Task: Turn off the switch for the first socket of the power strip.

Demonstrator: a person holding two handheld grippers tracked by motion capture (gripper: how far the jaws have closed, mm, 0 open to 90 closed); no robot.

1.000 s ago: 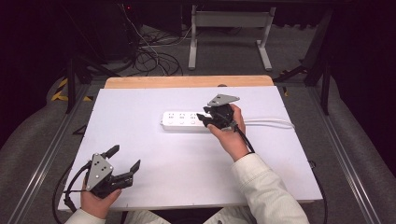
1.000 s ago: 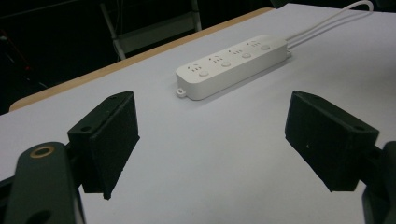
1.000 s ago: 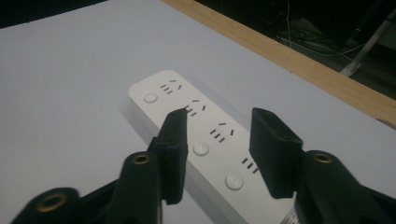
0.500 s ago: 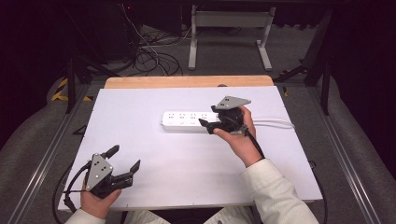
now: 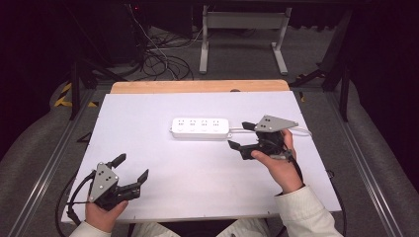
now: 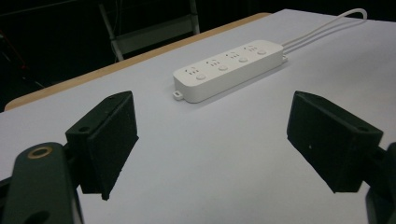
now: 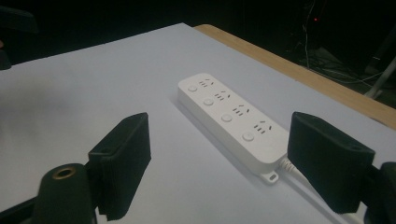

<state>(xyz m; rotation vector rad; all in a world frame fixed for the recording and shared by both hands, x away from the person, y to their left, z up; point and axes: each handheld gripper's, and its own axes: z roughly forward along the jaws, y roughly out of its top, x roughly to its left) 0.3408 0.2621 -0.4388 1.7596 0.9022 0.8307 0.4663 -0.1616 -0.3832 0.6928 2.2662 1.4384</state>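
White plastic power strip [image 5: 200,128] lies mid-frame on the counter [image 5: 148,113], rigid, light, probably slick; I'd pinch its long sides. Right tongs [image 5: 245,137] gape empty beside its corded end; left tongs [image 5: 132,168] gape empty, lower left.

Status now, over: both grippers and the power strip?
Left gripper open, near table's edge. Right gripper open, beside power strip, not touching. Nothing between them.
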